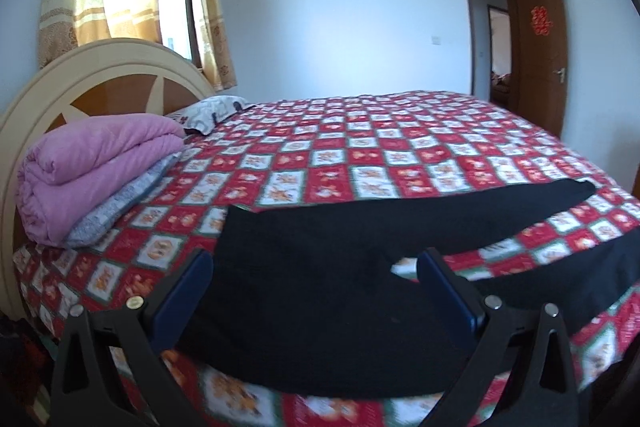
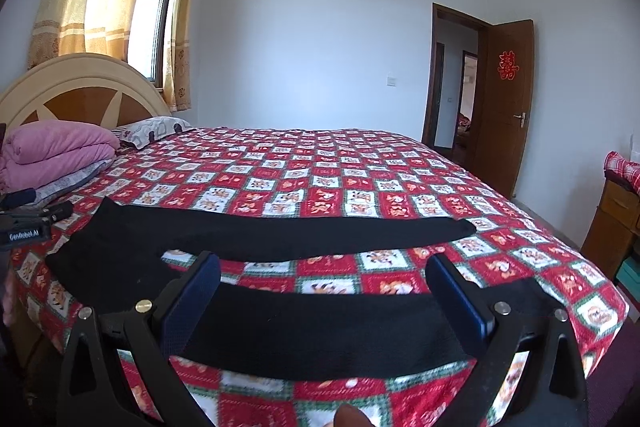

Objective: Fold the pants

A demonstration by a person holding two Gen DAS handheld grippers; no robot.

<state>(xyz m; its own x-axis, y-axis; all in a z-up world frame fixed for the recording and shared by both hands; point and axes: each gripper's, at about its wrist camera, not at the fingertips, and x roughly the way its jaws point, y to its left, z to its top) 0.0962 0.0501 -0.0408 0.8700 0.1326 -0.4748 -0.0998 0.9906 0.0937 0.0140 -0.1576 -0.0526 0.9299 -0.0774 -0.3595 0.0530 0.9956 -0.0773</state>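
Note:
Black pants (image 1: 320, 267) lie spread flat on the bed near its front edge, waist to the left and two legs running right with a gap between them. In the right wrist view the pants (image 2: 280, 231) show both legs. My left gripper (image 1: 316, 263) is open, its fingers held above the waist and crotch part. My right gripper (image 2: 324, 267) is open over the near leg (image 2: 320, 331). The left gripper also shows at the left edge of the right wrist view (image 2: 24, 215).
The bed has a red and white checked cover (image 2: 340, 163). A folded pink quilt (image 1: 92, 167) and pillows (image 1: 216, 109) lie by the headboard (image 1: 100, 75). An open brown door (image 2: 504, 107) stands at the right. A wooden cabinet (image 2: 616, 223) stands past the bed's right end.

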